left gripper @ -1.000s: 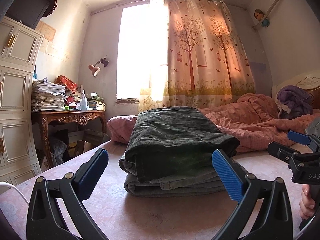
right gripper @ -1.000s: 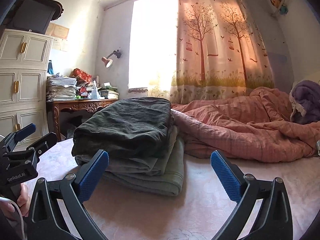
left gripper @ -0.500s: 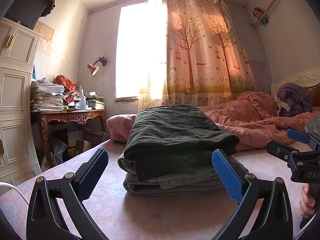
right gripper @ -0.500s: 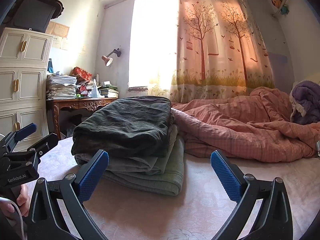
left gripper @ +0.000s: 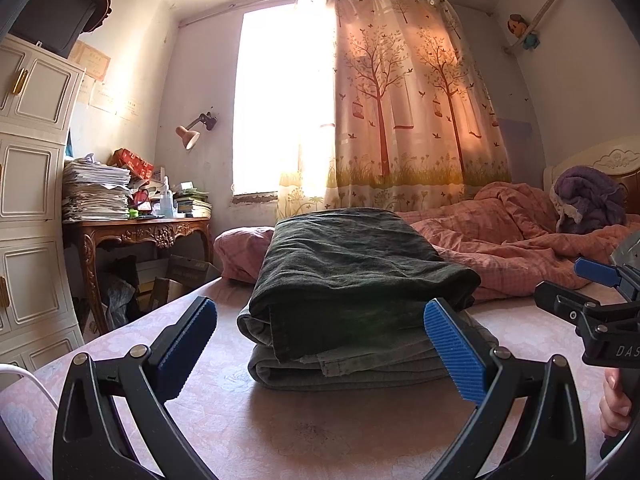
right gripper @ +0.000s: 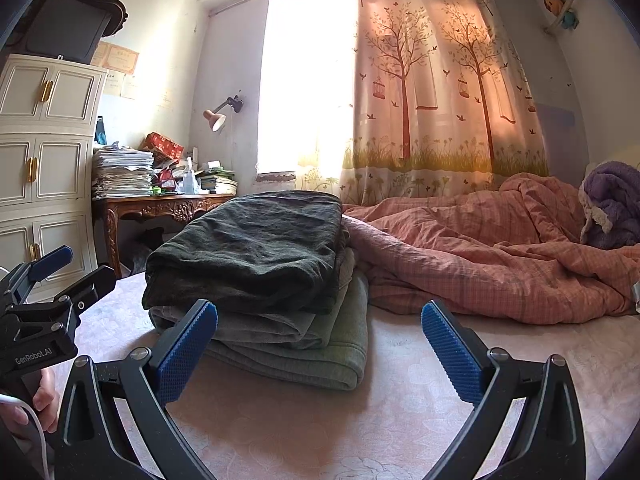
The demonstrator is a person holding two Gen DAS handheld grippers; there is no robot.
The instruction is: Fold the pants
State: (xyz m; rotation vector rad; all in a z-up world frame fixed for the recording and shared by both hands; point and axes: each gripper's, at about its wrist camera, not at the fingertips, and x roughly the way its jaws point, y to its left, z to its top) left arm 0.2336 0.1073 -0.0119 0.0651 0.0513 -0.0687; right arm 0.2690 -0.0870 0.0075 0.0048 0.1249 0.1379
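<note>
Dark green folded pants (left gripper: 352, 264) lie on top of a stack of folded grey-green clothes (left gripper: 360, 364) on the pink bed sheet (left gripper: 320, 432). The stack also shows in the right wrist view, pants (right gripper: 256, 248) over the lower folded pieces (right gripper: 320, 352). My left gripper (left gripper: 320, 348) is open and empty, just in front of the stack, low over the sheet. My right gripper (right gripper: 318, 348) is open and empty, in front of the stack's right side. Each gripper shows at the edge of the other's view.
A rumpled pink quilt (right gripper: 500, 256) lies right of the stack, with a purple blanket (right gripper: 612, 204) at the headboard. A pink pillow (left gripper: 244, 252) lies behind the stack. A carved wooden desk (left gripper: 136, 236) with paper piles and a white cabinet (left gripper: 28, 200) stand at the left.
Both grippers have stayed open and nearly still; the view has shifted only slightly. The stack has not moved.
</note>
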